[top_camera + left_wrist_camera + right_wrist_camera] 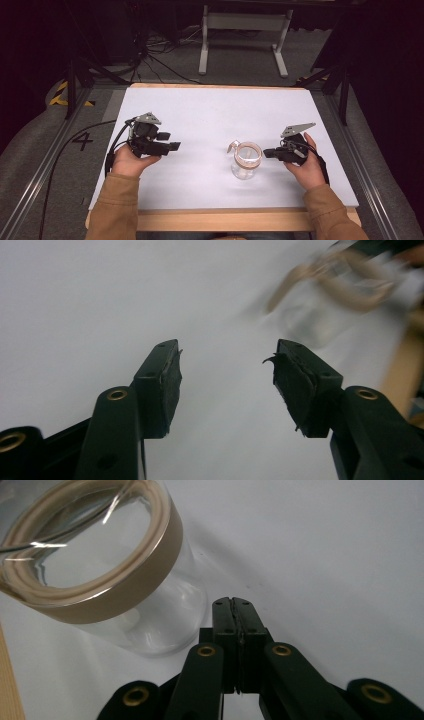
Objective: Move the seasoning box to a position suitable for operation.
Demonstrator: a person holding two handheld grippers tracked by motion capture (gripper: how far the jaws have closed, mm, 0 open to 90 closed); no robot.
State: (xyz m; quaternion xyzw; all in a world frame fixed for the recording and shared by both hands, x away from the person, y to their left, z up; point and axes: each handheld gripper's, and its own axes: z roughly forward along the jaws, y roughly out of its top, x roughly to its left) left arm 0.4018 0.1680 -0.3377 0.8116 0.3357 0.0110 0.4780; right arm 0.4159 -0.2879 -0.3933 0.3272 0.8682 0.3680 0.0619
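Observation:
A clear glass jar (246,162) with a tan band round its rim stands upright on the white table top (210,115), right of centre. In the right gripper view the jar (115,575) is close at upper left. My right gripper (267,152) sits just right of the jar, jaws pressed together on nothing; its tip (233,602) stops short of the glass. My left gripper (172,141) is held left of centre, open, pointing toward the jar. Its empty gap (227,365) faces bare table, with the jar (340,295) blurred at upper right.
The table's wooden front edge (225,220) runs along the near side. A black cable (75,140) trails off the left gripper to the floor. A white metal stand (245,30) and dark tripod legs (75,85) are beyond the table.

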